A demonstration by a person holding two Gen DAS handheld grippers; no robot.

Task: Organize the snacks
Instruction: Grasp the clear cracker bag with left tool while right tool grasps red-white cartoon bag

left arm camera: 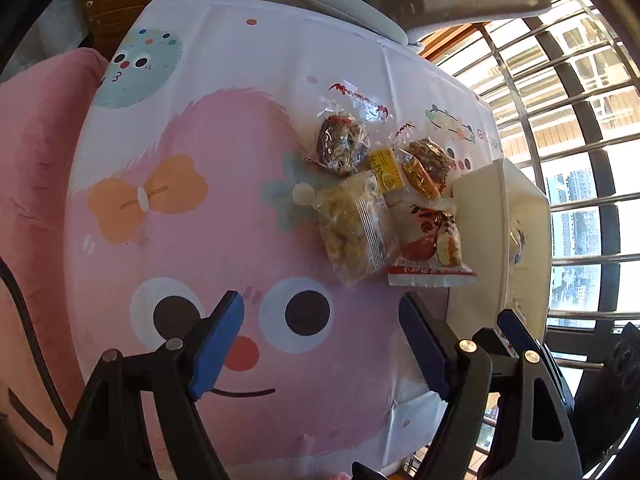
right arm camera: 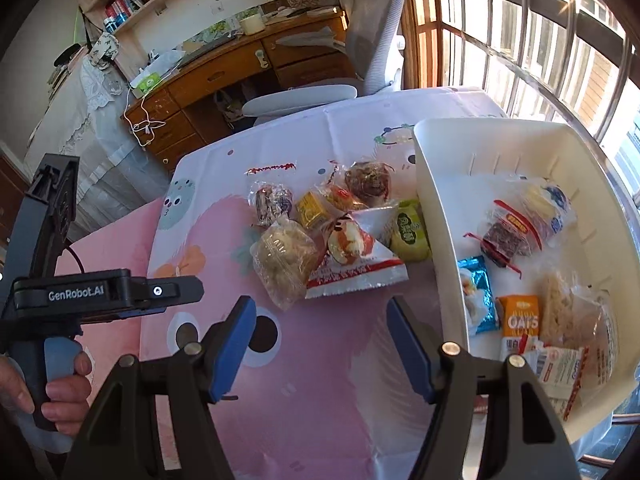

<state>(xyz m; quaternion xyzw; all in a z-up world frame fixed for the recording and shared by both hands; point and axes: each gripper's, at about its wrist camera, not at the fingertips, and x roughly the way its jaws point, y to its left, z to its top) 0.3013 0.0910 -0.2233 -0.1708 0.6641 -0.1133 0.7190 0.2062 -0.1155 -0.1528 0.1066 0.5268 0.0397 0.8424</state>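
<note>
Two hand-held grippers, left (left arm camera: pixel 322 344) and right (right arm camera: pixel 322 346), are hanging open and empty while the snack pile (right arm camera: pixel 320 232) is sitting beside the white bin (right arm camera: pixel 440 208), so overlapping slippery wrappers risk a double grab.

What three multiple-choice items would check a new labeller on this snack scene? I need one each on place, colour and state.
1. Where is the orange oats pack?
A. inside the white bin
B. on the tablecloth
C. in a gripper

2. What colour are the fingers of the right gripper?
A. red
B. blue
C. green

3. How is the left gripper?
A. shut on a snack
B. open, holding nothing
C. shut, empty

Answers: 1 A, it lies within the bin walls. 2 B, both pads show blue. 3 B, only tablecloth shows between its fingers.
</note>
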